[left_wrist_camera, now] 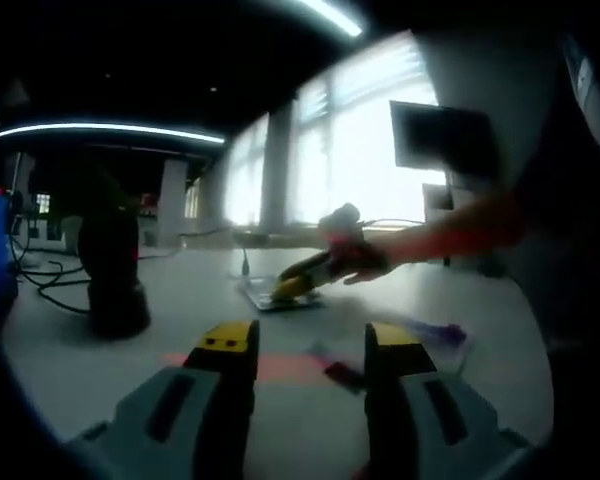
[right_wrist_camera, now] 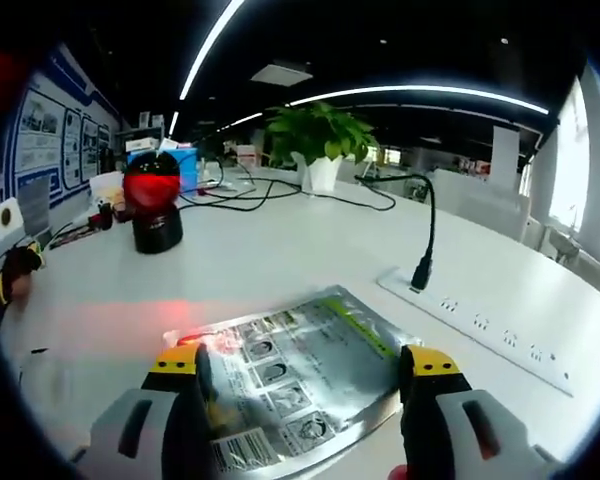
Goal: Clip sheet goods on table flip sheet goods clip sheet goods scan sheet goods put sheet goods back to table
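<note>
Sheet goods: one silvery printed packet [right_wrist_camera: 305,375] lies flat on the white table [right_wrist_camera: 310,255], between the spread fingers [right_wrist_camera: 185,385] of the right gripper [right_wrist_camera: 305,390], which is released and grasps nothing. In the left gripper view the same packet [left_wrist_camera: 280,297] sits well ahead, with the right gripper [left_wrist_camera: 305,275] and a hand [left_wrist_camera: 360,255] over it. Left gripper [left_wrist_camera: 308,355] is also released and empty, low over the table. Judged step: first clip. Recommended: slide one finger under the near edge, close squarely and avoid creasing. Count: one packet, one red-topped scanner [right_wrist_camera: 153,205], one potted plant [right_wrist_camera: 318,140], one power strip [right_wrist_camera: 480,320].
</note>
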The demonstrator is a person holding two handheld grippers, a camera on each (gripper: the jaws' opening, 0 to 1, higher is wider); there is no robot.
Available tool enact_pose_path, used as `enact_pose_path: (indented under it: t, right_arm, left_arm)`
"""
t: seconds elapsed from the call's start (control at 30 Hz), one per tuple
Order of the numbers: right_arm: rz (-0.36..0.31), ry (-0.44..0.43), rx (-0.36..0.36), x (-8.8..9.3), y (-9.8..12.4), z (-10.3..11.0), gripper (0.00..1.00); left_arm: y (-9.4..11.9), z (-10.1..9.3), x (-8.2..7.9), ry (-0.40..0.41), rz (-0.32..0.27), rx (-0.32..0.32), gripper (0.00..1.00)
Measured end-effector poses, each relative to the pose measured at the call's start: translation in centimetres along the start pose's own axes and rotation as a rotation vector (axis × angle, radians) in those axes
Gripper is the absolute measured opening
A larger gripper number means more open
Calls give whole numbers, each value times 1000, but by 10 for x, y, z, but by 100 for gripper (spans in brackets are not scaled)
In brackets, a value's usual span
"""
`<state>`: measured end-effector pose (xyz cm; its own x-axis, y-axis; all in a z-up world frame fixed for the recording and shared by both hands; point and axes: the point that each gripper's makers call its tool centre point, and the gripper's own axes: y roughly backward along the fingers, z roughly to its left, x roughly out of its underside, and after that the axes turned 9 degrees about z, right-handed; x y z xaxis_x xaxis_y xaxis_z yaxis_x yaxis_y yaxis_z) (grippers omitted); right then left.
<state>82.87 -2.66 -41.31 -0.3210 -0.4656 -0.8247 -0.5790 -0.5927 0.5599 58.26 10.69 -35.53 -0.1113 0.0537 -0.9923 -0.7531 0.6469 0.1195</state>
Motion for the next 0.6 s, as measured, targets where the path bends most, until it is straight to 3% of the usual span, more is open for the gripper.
enact_pose_path:
  t: [0.6]
  right_arm:
    - [-43, -74, -32, 4, -4, 3, 73]
  left_arm:
    - [-2, -2, 2, -8, 12, 8, 35]
